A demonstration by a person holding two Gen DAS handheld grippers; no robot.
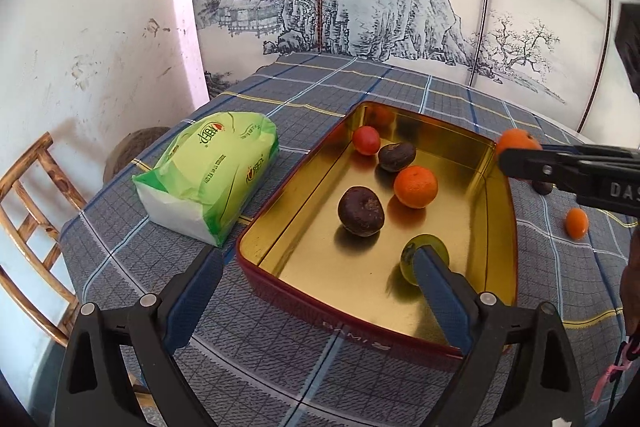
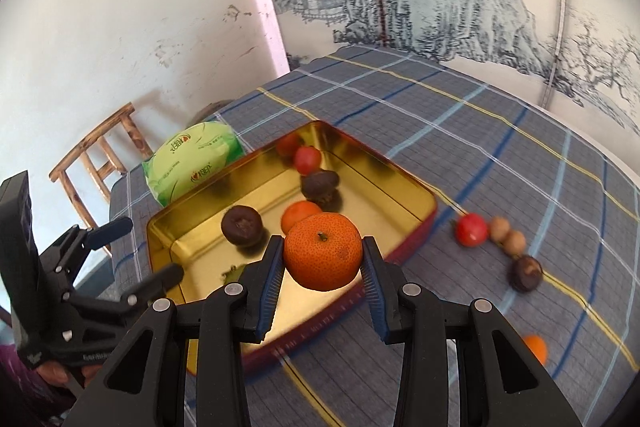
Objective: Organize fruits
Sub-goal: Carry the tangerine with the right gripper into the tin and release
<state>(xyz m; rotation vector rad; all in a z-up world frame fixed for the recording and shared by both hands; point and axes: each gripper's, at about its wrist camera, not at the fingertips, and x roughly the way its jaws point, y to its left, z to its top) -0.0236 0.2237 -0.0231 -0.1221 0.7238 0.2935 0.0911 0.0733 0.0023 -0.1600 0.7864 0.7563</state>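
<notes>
A gold-lined tin tray [image 1: 460, 143] with red walls sits on the checked tablecloth. In it lie a red fruit [image 1: 366, 140], two dark brown fruits [image 1: 361, 211], an orange [image 1: 415, 186] and a green fruit [image 1: 424, 257]. My left gripper [image 1: 320, 271] is open and empty over the tray's near left corner; its right finger stands in front of the green fruit. My right gripper [image 2: 323, 259] is shut on an orange [image 2: 323, 250] and holds it above the tray's near right edge [image 2: 424, 227]. It also shows in the left wrist view [image 1: 516, 151].
A green tissue pack [image 1: 208, 171] lies left of the tray. On the cloth right of the tray lie a red fruit [image 2: 472, 230], two tan fruits [image 2: 507, 235], a dark fruit [image 2: 526, 273] and a small orange [image 2: 536, 347]. A wooden chair [image 1: 28, 219] stands at the table's left.
</notes>
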